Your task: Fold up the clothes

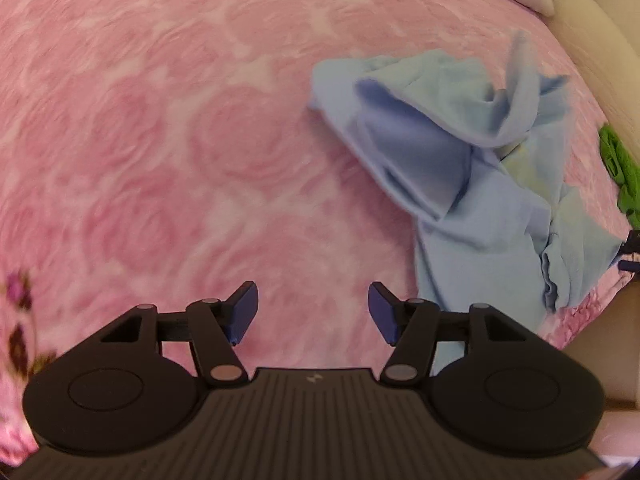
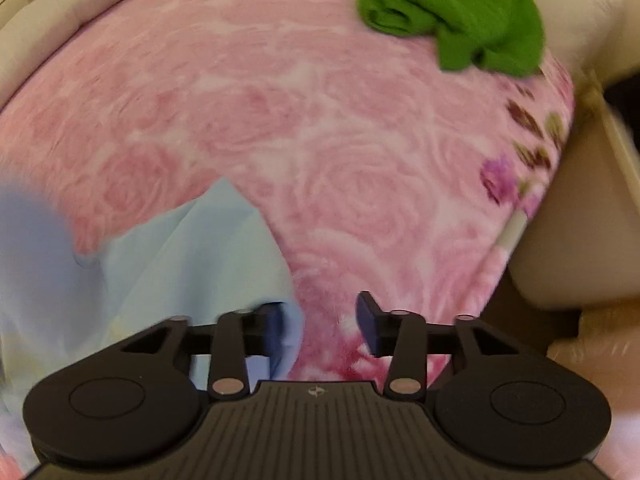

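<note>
Blue shirt (image 1: 460,168) lies crumpled; left gripper (image 1: 313,312) gapes empty beside it. Right gripper (image 2: 324,322) agape, one finger (image 2: 276,330) touching shirt hem.

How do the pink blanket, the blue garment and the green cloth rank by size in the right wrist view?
1. pink blanket, filling most of the frame.
2. blue garment, though it looks large partly from nearness and is cut off at the left edge.
3. green cloth, farthest away, so its true size against the garment is unsure.

Left tongs (image 1: 313,312) gape, empty – blue garment (image 1: 460,168) crumpled rightward.
</note>
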A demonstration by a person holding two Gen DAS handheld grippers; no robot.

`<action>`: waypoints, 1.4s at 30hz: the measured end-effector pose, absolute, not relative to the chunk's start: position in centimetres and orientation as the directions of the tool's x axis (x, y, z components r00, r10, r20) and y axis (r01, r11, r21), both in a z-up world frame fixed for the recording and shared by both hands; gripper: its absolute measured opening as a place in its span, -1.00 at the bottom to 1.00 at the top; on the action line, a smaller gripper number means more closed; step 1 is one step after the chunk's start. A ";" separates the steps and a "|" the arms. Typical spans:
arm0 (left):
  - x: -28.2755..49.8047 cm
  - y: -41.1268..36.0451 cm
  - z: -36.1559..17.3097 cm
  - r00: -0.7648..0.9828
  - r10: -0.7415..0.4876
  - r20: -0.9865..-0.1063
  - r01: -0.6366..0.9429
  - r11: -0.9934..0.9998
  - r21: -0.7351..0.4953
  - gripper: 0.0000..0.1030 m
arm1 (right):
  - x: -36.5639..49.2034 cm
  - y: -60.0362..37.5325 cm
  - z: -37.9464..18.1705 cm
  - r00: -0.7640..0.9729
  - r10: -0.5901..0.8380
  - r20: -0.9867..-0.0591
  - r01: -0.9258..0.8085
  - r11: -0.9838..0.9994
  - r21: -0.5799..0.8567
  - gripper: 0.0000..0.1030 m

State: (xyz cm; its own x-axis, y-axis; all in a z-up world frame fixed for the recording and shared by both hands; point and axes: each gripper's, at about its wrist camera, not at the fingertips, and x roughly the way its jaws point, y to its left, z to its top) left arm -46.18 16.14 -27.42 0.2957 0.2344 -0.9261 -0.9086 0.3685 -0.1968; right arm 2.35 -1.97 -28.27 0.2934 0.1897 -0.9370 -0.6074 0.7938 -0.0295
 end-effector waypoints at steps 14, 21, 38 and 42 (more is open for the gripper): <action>-39.4 21.3 -27.9 0.338 0.370 -0.865 -0.855 0.505 -0.118 0.11 | 4.6 0.3 -26.7 0.128 0.186 -0.974 -0.789 0.614 0.013 0.54; -38.1 23.6 -29.3 0.384 0.422 -0.821 -0.788 0.614 -0.053 0.11 | 5.1 0.1 -26.5 0.193 0.163 -0.968 -0.764 0.643 -0.045 0.58; -40.0 24.7 -26.9 0.551 0.477 -0.685 -0.781 0.584 -0.222 -0.97 | 5.5 7.8 -33.2 0.143 0.340 -0.929 -0.738 0.663 0.129 -0.84; -44.3 25.3 -21.2 0.550 0.588 -0.593 -0.823 0.502 -0.266 -0.97 | 3.3 8.2 -26.6 0.172 0.516 -0.839 -0.786 0.585 0.199 -0.86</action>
